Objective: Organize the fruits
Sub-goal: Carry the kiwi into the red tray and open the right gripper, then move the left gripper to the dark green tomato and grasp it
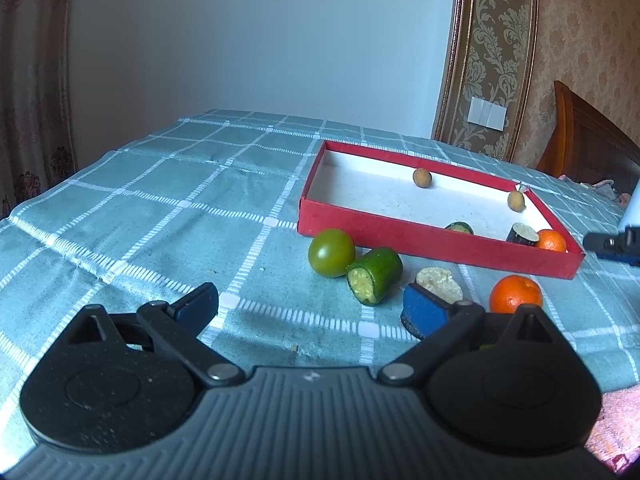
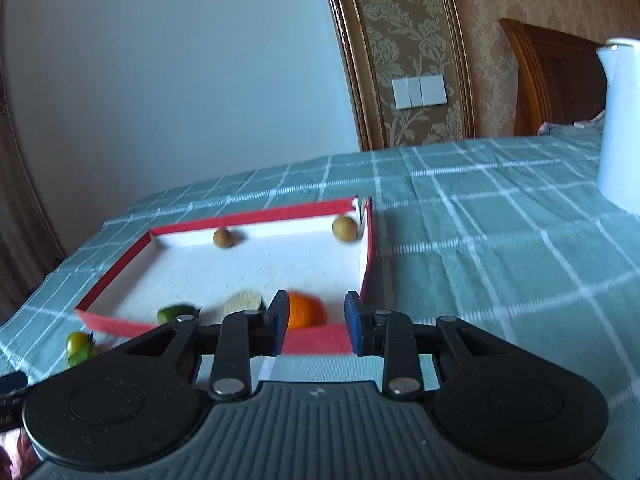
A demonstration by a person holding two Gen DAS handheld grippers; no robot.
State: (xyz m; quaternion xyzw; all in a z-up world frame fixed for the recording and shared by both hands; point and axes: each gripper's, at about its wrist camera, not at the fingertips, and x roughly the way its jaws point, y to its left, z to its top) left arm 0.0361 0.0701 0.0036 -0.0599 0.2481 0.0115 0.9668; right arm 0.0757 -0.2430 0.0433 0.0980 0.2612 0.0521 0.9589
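A red box (image 1: 436, 245) with a white floor lies on the checked cloth. In it are two small tan fruits (image 1: 422, 178), (image 1: 516, 201), two cucumber pieces (image 1: 460, 227) and an orange (image 1: 551, 240). On the cloth in front of it lie a green tomato (image 1: 331, 252), a cucumber piece (image 1: 375, 270), a pale cut piece (image 1: 439, 279) and an orange (image 1: 515, 294). My left gripper (image 1: 310, 308) is open and empty, low over the cloth near these. My right gripper (image 2: 317, 322) is open and empty at the box's near wall (image 2: 316, 340), in front of the orange (image 2: 306, 310) inside.
A white jug (image 2: 622, 128) stands on the table at the far right. The table is covered by a teal checked cloth (image 1: 160, 216). A wall, curtain and wooden headboard (image 1: 592, 140) lie beyond the table. The right gripper's tip shows in the left wrist view (image 1: 612, 246).
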